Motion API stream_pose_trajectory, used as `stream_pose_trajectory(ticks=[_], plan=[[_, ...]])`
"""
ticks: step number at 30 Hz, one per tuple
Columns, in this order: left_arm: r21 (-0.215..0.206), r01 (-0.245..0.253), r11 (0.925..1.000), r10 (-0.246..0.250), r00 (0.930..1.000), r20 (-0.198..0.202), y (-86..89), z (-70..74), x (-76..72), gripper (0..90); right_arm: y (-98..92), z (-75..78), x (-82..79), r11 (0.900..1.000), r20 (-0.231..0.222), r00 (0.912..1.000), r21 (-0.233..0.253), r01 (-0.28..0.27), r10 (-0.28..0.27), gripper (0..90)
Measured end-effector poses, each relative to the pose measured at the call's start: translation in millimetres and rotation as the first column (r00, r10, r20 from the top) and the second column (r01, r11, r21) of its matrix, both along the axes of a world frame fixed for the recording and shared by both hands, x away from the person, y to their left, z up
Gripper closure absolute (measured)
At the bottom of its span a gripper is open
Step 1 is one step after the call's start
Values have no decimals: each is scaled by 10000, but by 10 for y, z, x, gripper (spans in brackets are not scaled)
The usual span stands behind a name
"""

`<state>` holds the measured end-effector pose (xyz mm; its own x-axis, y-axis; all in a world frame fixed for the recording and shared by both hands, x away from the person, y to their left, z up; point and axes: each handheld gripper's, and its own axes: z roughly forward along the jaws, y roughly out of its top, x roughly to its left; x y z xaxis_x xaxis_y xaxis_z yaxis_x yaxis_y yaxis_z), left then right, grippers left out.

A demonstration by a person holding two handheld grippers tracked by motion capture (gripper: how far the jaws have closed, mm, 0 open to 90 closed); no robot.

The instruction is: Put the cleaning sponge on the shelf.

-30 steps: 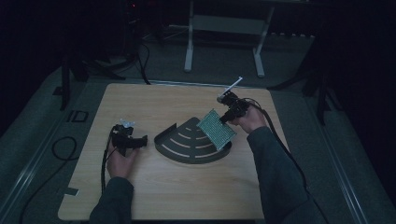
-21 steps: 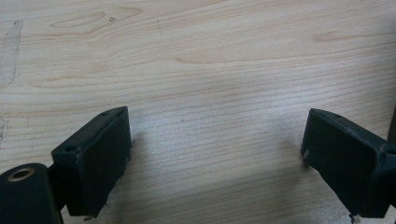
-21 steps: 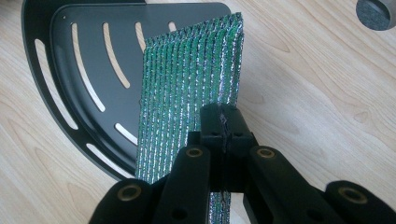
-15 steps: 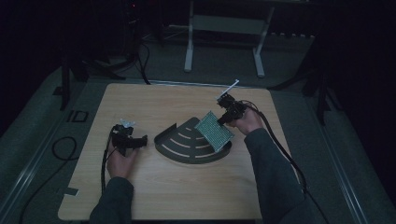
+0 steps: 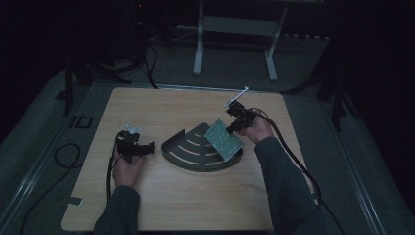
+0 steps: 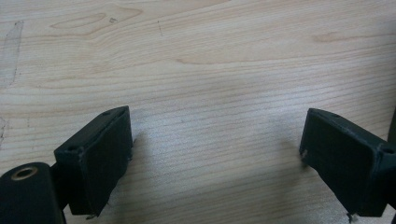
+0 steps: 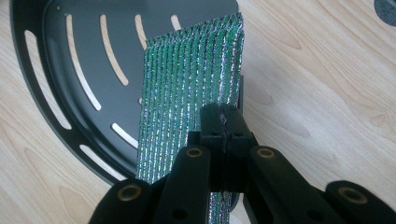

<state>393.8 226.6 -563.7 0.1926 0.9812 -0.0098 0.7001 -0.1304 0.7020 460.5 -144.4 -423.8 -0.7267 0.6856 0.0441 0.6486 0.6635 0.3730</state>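
Green and glittering, a ribbed scouring pad [image 5: 223, 140] hangs tilted over the right part of a black slotted tray [image 5: 188, 149] in the high view, pinched at its far upper corner by the right hand-held gripper [image 5: 233, 126]. Held by a corner like this, the pad's lower edge comes down onto or just above the tray; which, I cannot tell. The left hand-held gripper [image 5: 145, 147] rests on the pale wooden counter [image 5: 171, 200] left of the tray, apart from it, seemingly parked out of the way.

In the left gripper view, the left hand-held gripper [image 6: 212, 156] has its jaws spread wide with bare wood grain between them and nothing held, which suits an idle hand.

In the right gripper view, the right hand-held gripper [image 7: 223, 123] is clamped tight on the scouring pad [image 7: 187, 93], jaws meeting over its edge. The pad is a flat rectangle of woven metallic thread, green shot with silver, running in close parallel ridges. It looks thin and limp, likely to sag away from the grip. Beneath it lies the tray [image 7: 56, 60], a fan-shaped dark metal piece with a raised rim and curved slots showing wood through them.
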Motion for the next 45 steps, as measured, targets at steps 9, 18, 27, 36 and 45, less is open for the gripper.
stream_pose_trajectory(ticks=[9, 18, 27, 36, 45], plan=[[6, 9, 10000, -9, 10000, 0, 1, 0, 0, 98, 59, -68, -28, 9998, -42, 9999, -98, -153, 153, 895], [-6, -2, 10000, 2, 10000, 1, 0, 0, 0, 99, 101, -123, -47, 9993, -71, 9996, -249, -264, 263, 894], [-9, -7, 10000, 7, 10000, -1, -1, 0, 0, 98, 119, -196, -58, 9985, -273, 9990, -417, -363, 352, 891], [-10, -7, 10000, 7, 10000, -1, -1, 0, 0, 98, 68, -232, -43, 9988, -318, 9992, -416, -254, 241, 890], [-9, -7, 10000, 7, 10000, -2, 0, 0, 0, 99, 87, -267, -15, 9981, -264, 9993, -555, -264, 249, 889]])
